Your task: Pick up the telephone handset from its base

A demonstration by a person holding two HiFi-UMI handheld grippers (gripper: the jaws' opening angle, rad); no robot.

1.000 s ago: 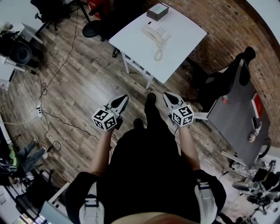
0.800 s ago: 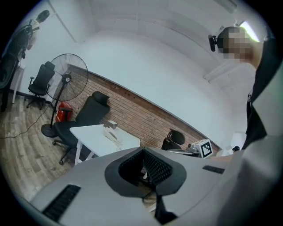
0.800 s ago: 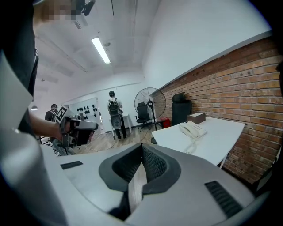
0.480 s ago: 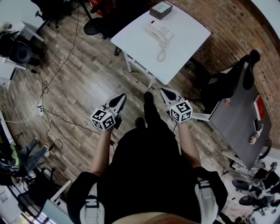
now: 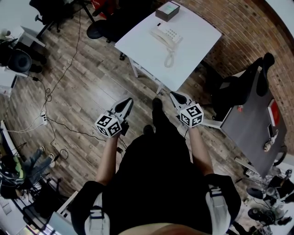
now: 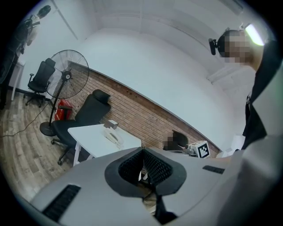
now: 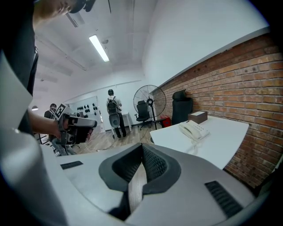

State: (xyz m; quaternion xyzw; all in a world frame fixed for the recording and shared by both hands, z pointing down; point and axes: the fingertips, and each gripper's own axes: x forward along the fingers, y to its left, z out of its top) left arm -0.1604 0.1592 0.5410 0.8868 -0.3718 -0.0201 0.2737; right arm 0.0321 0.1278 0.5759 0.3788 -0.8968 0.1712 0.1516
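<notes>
The white telephone (image 5: 166, 34) sits on a white table (image 5: 193, 43) far ahead, its handset (image 5: 158, 35) lying on the base and a coiled cord (image 5: 169, 58) trailing toward me. It is small in the left gripper view (image 6: 114, 137) and clearer in the right gripper view (image 7: 193, 129). Both grippers are held in front of my body, well short of the table. My left gripper (image 5: 128, 103) (image 6: 142, 152) is shut and empty. My right gripper (image 5: 176, 96) (image 7: 142, 148) is likewise shut on nothing.
A small box (image 5: 166, 10) stands at the table's far corner. Black office chairs (image 5: 98, 28) stand left of the table, a grey desk (image 5: 250, 124) and chair (image 5: 229, 92) at right. Cables (image 5: 46, 98) run over the wooden floor. A brick wall (image 7: 239, 84) backs the table.
The person has stepped slightly toward the table, carrying both grippers along. Both stay shut and empty.
</notes>
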